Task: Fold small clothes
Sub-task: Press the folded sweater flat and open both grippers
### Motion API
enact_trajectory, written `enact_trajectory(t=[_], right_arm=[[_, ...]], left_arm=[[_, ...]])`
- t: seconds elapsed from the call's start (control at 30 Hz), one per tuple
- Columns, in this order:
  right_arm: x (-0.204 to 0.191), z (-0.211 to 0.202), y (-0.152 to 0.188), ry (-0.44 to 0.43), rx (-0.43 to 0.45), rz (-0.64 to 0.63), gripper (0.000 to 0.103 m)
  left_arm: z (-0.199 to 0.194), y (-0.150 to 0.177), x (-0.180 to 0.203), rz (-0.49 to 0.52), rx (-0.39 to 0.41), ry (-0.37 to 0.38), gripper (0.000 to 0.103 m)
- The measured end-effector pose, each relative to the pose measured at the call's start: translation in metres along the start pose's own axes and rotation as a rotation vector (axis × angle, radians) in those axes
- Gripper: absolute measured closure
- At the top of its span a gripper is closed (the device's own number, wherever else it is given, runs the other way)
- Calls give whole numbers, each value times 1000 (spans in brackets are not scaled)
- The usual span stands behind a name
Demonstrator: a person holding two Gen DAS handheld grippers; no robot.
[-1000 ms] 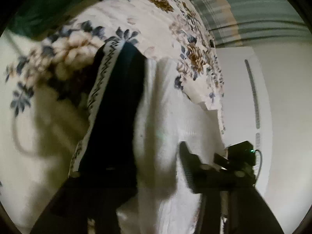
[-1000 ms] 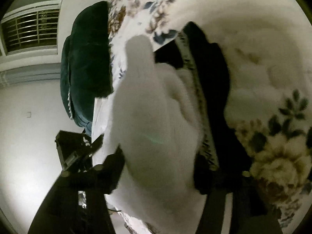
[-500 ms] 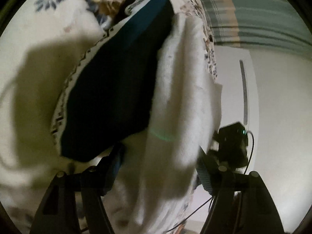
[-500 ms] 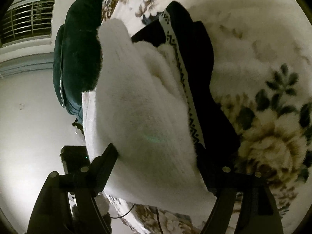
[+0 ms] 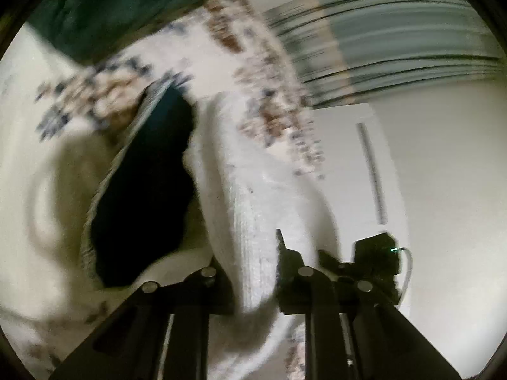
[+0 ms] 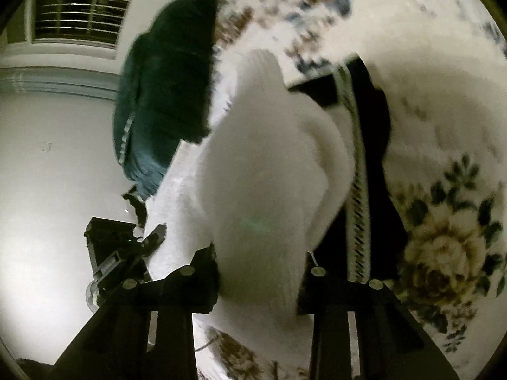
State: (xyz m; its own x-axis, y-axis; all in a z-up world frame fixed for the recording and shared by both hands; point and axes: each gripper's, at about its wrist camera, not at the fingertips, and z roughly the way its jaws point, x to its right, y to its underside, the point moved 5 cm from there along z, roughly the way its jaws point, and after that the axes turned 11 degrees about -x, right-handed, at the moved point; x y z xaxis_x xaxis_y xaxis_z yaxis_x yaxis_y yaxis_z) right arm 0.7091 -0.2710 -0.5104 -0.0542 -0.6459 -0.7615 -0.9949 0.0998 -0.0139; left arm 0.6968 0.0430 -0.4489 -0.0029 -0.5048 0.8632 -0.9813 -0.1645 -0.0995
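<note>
A bed covered by a floral spread [image 5: 259, 72] is seen beyond both sets of tongs, filling most of each view. A dark green cushion [image 6: 171, 72] lies on it, ahead and to the left of the right tongs, at the bed's edge. The white knitted garment [image 5: 250, 221] is held up off the spread and runs forward from between the fingers of both tongs. A dark garment with a zigzag-patterned band [image 6: 358, 190] is seen against the white one: just left of the left tongs' line and just right of the right tongs' line.

The left tongs [image 5: 253, 272] are pointed forward along the bed and are closed narrowly on the white knit, which bulges between the two fingers. The right tongs [image 6: 259, 272] are held likewise, clamped on a thick fold of the same white garment. In the right wrist view the left tongs are seen low at the left, close by.

No writing or label can be read; both views are blurred.
</note>
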Motion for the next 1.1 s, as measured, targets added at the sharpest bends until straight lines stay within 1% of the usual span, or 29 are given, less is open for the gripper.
enact_trajectory(t=[0.07, 0.13, 0.2, 0.23, 0.3, 0.33, 0.4, 0.43, 0.47, 0.5, 0.53, 0.57, 0.6, 0.63, 0.67, 0.7, 0.73, 0.77, 0.8, 0.83, 0.87, 0.9, 0.93, 1.0, 1.1], right_arm=[[-14, -9, -7, -26, 23, -18, 70], [-28, -19, -20, -43, 58, -33, 70], [-36, -21, -32, -72, 83, -25, 71], [-34, -23, -37, -54, 106, -27, 71], [-26, -13, -45, -10, 89, -24, 71], [-14, -4, -47, 23, 71, 6, 71], [4, 13, -44, 105, 34, 28, 70], [16, 22, -40, 147, 11, 41, 70], [23, 27, -36, 163, 1, 49, 69], [28, 31, -33, 170, -4, 49, 67], [32, 34, -30, 176, -10, 49, 65], [36, 35, -28, 193, -14, 59, 58], [39, 36, -28, 203, -11, 69, 49], [41, 34, -29, 221, -5, 80, 44], [42, 34, -29, 249, -2, 84, 35], [41, 32, -28, 276, 3, 84, 30], [39, 30, -29, 319, 10, 77, 27], [35, 27, -28, 371, 22, 66, 22], [31, 23, -29, 446, 41, 45, 16], [25, 20, -26, 536, 60, 21, 12], [20, 17, -22, 609, 78, 8, 6], [16, 18, -18, 658, 88, -1, 0], [13, 18, -15, 689, 92, -5, 0], [9, 19, -7, 757, 105, -7, 0], [1, 17, 12, 851, 142, -6, 0]], left_arm=[[-9, -14, 20, 51, 21, 11, 89], [-13, -31, 39, 102, 41, -3, 89], [-10, -46, 42, 126, 41, -14, 89], [-7, -53, 38, 131, 35, -32, 88], [10, -63, 20, 118, -11, -80, 87], [21, -64, 5, 91, -46, -108, 86], [48, -57, -24, 47, -140, -171, 85], [57, -51, -31, 40, -168, -196, 83], [65, -44, -39, 44, -198, -218, 82], [69, -40, -43, 56, -211, -223, 77], [70, -35, -45, 60, -212, -226, 67], [68, -32, -48, 55, -207, -230, 62], [65, -31, -51, 45, -199, -233, 54], [62, -30, -54, 25, -187, -231, 53], [57, -29, -54, 8, -175, -225, 53], [53, -29, -53, -4, -160, -236, 53], [45, -29, -50, 8, -123, -287, 53], [40, -31, -46, 33, -92, -343, 53], [34, -33, -39, 69, -56, -402, 53], [28, -34, -30, 113, -14, -462, 49], [22, -33, -21, 161, 37, -524, 45], [18, -31, -15, 198, 75, -567, 32], [13, -28, -6, 235, 115, -607, 14], [11, -22, 3, 269, 140, -618, 0], [18, -12, 9, 290, 133, -682, 0]])
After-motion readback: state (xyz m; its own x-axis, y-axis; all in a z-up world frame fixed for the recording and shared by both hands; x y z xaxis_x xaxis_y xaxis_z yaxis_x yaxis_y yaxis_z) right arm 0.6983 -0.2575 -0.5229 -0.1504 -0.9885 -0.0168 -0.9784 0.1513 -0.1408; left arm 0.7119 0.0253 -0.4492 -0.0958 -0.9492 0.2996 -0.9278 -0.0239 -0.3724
